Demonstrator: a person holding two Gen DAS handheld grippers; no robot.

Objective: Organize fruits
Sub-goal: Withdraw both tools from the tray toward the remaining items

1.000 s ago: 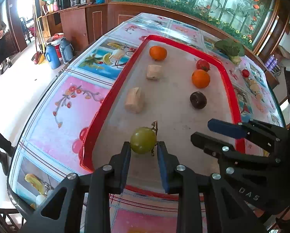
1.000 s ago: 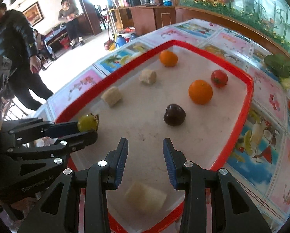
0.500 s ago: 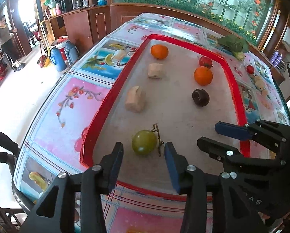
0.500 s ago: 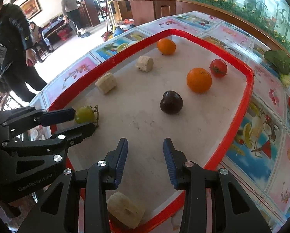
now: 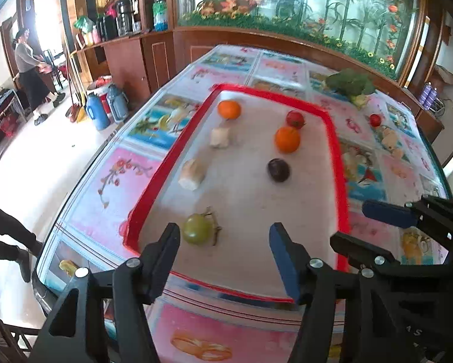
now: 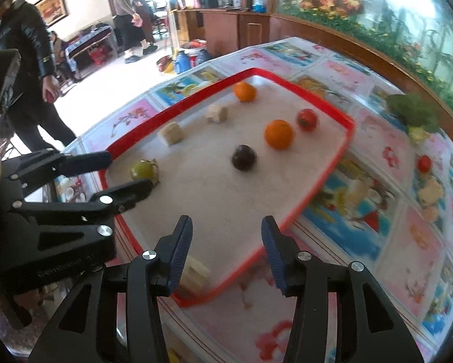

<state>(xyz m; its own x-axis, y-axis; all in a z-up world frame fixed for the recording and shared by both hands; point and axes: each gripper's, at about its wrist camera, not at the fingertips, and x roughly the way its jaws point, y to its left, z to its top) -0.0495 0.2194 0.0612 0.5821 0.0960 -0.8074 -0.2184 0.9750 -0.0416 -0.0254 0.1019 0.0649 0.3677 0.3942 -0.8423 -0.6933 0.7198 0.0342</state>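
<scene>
A red-rimmed tray (image 5: 335, 139) (image 6: 344, 148) holds a green fruit with a stem (image 5: 197, 229) (image 6: 142, 170), a dark plum (image 5: 278, 169) (image 6: 243, 157), two oranges (image 5: 287, 139) (image 5: 229, 109), a red tomato (image 5: 295, 119) and pale chunks (image 5: 192, 174). My left gripper (image 5: 223, 251) is open and empty, with the green fruit lying on the tray just beyond its left finger. My right gripper (image 6: 226, 251) is open and empty above the tray's near end; a pale chunk (image 6: 194, 272) lies by its left finger.
The table carries a picture-print cloth (image 5: 111, 175). A green vegetable (image 5: 350, 86), a small red fruit (image 5: 375, 119) and pale pieces (image 5: 388, 139) lie outside the tray at the right. People stand on the floor at the left (image 6: 29, 69).
My left gripper let go of the green fruit, opened wide and drew back. The fruit now rests on the tray. My right gripper also drew back and opened wider.
</scene>
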